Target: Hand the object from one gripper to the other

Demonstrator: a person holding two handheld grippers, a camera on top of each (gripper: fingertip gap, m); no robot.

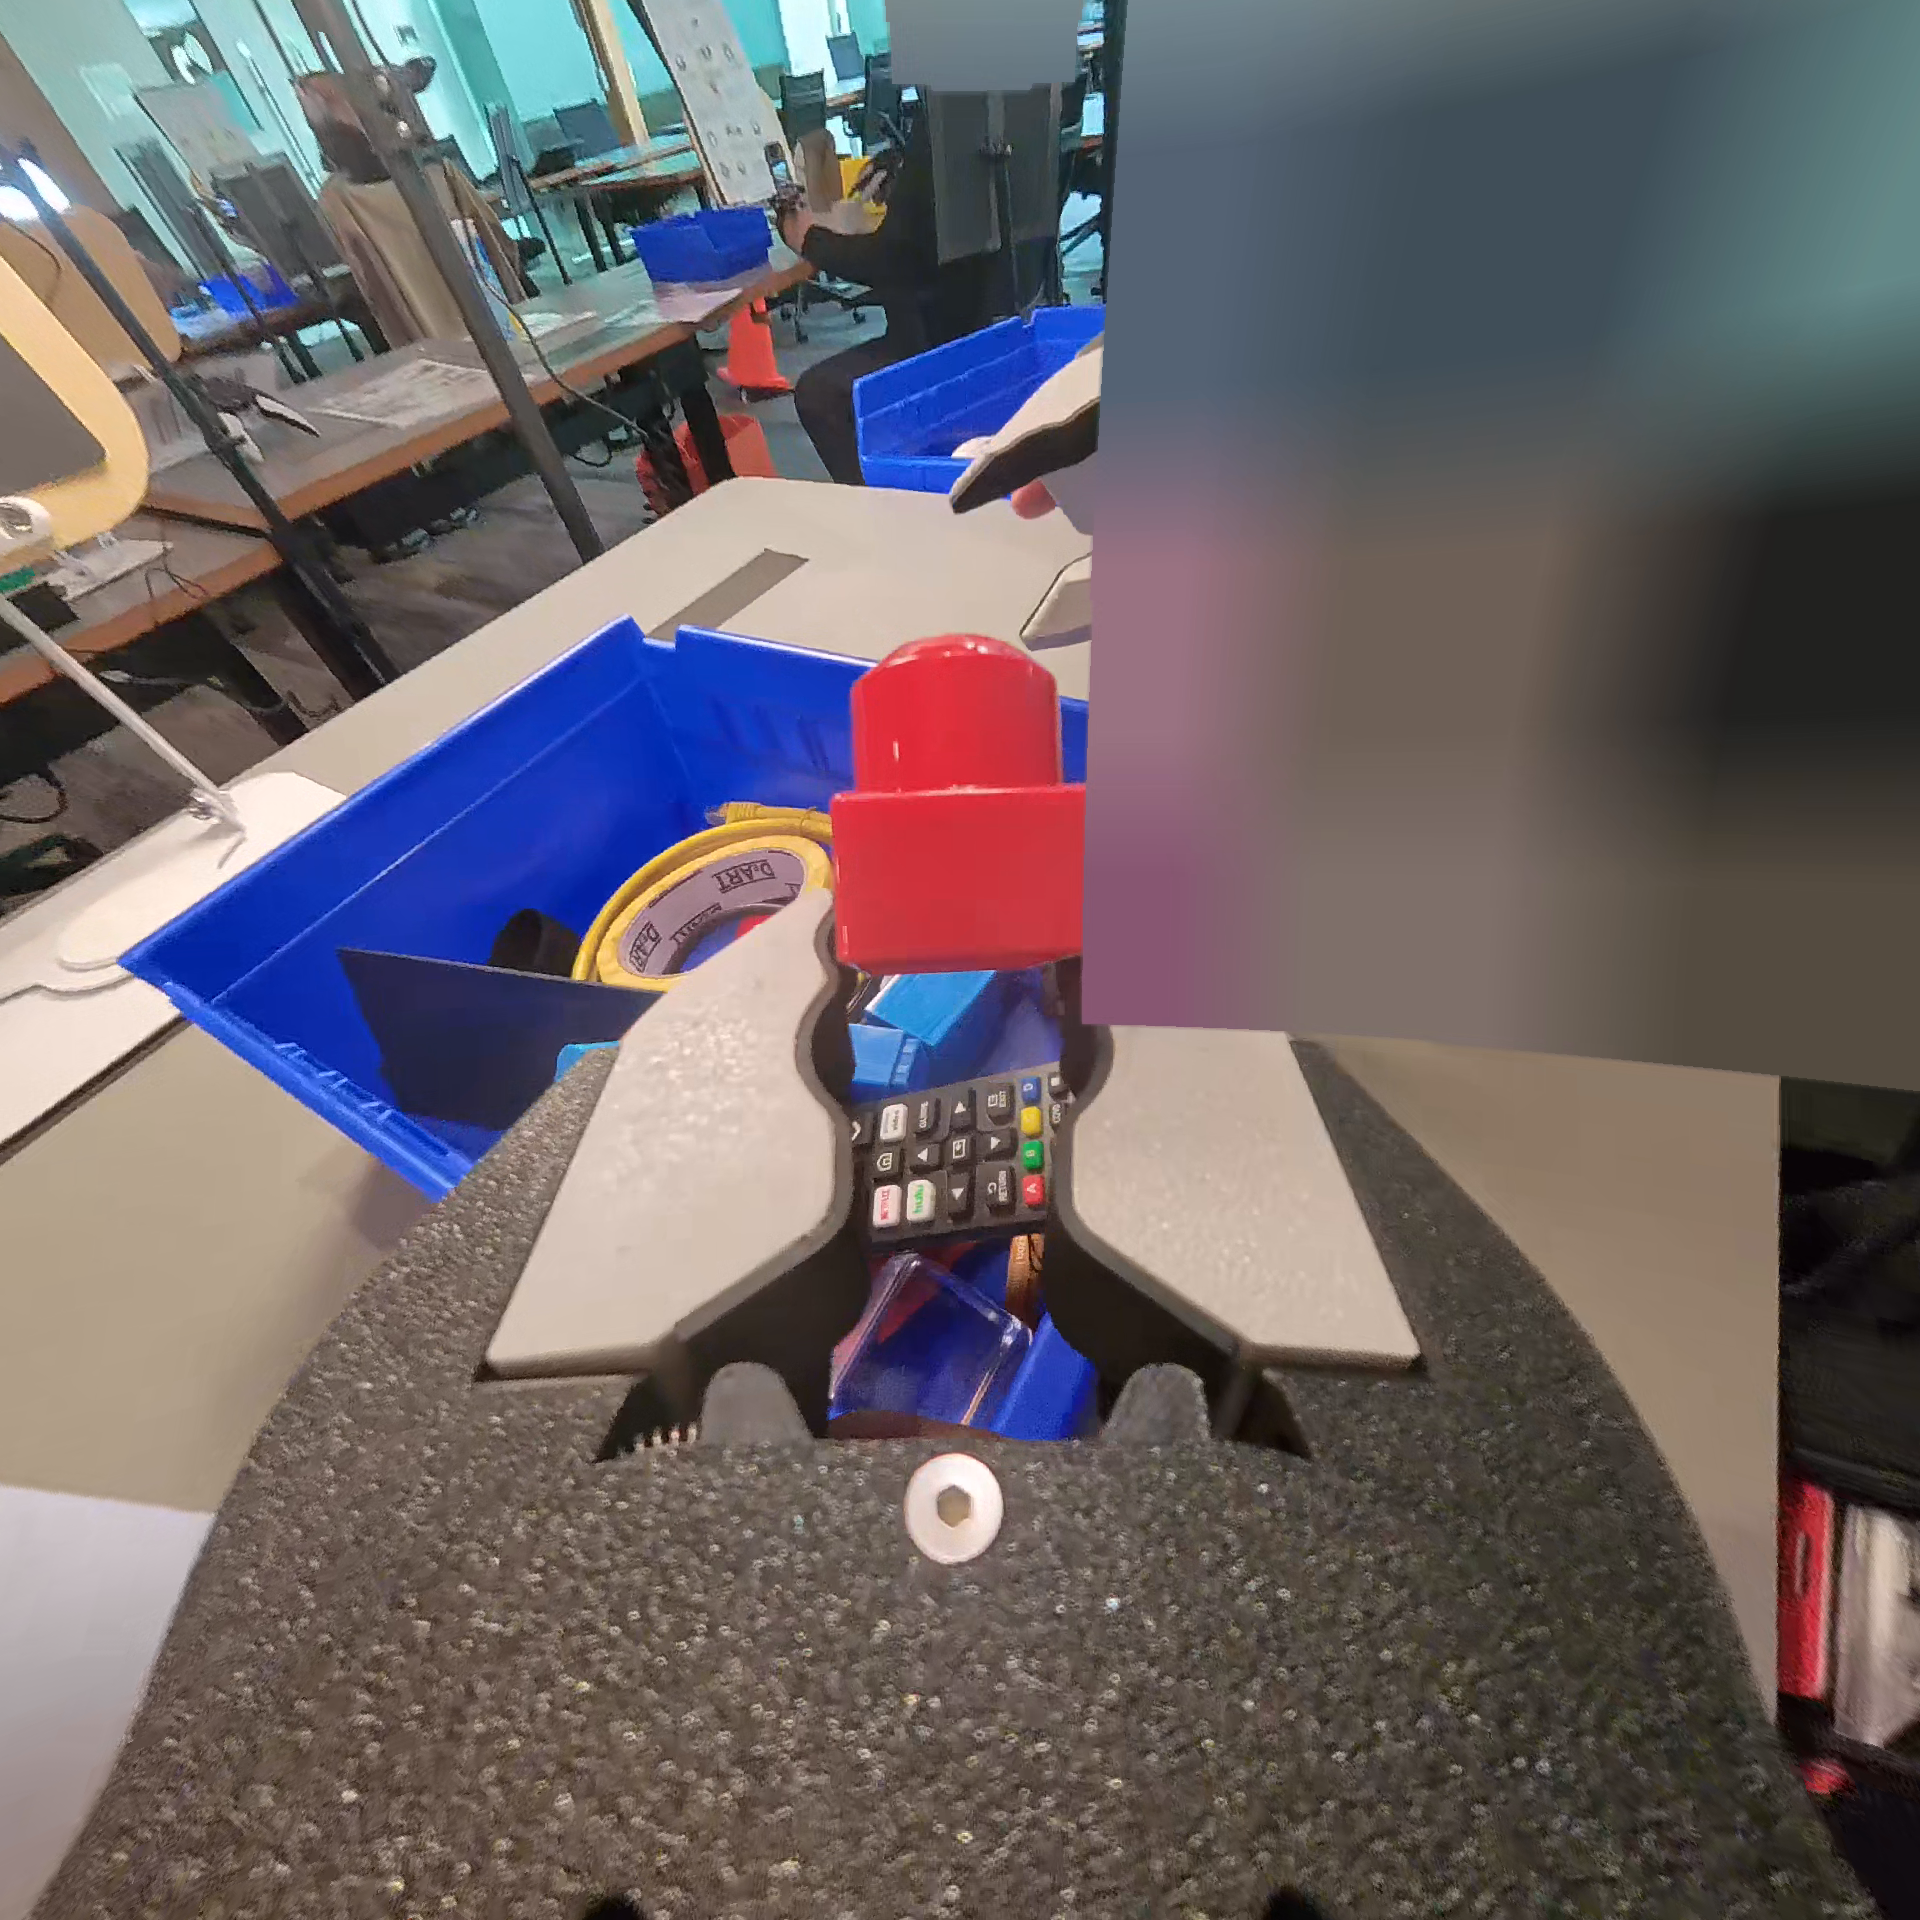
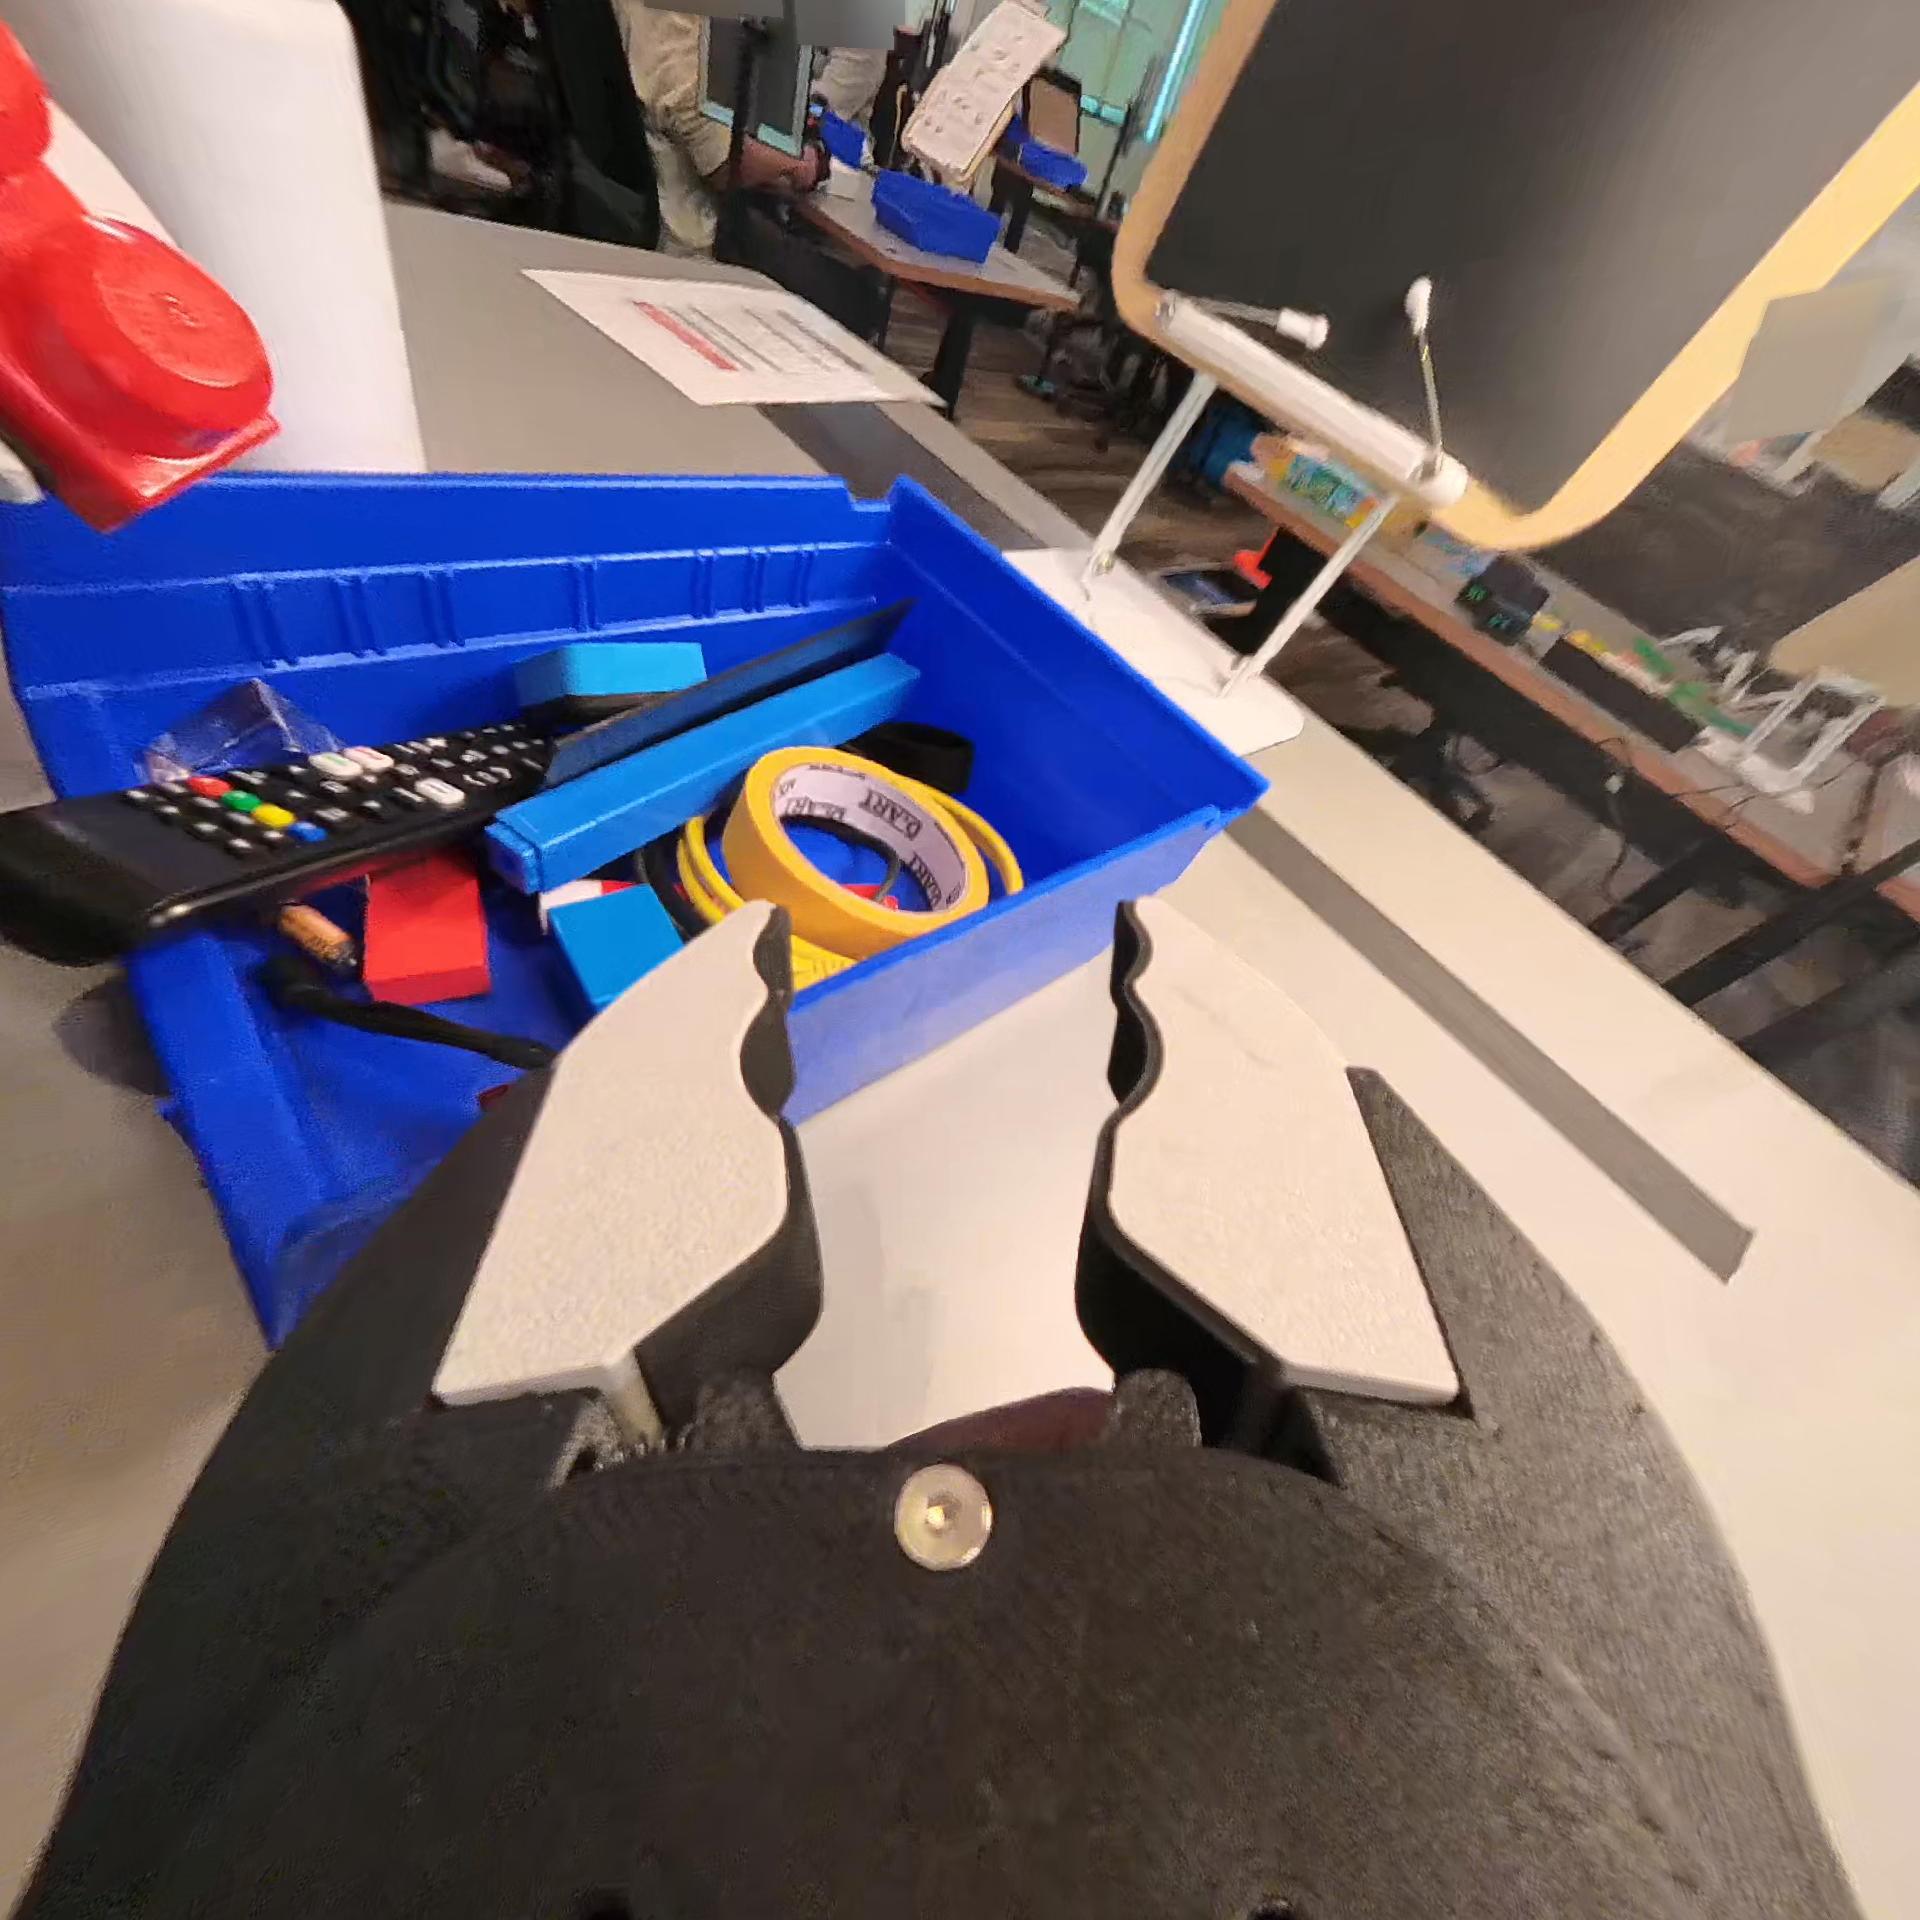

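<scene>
In the left wrist view, a red plastic piece (image 1: 956,821), a square base topped by a rounded cylinder, is held upright at the tips of the left hand-held gripper (image 1: 951,961), above a blue bin (image 1: 436,831) set on the grey bench (image 1: 883,551). A black remote control (image 1: 961,1153) and a roll of yellow tape (image 1: 696,904) are seen in the bin.

In the right wrist view, the right hand-held gripper (image 2: 945,935) is seen spread wide with nothing between its fingers, over the bin's near corner. The red plastic piece (image 2: 125,343) is seen at the upper left edge, well apart from it. The remote control (image 2: 260,821) is laid across the bin's contents, beside a blue bar (image 2: 707,758).
</scene>
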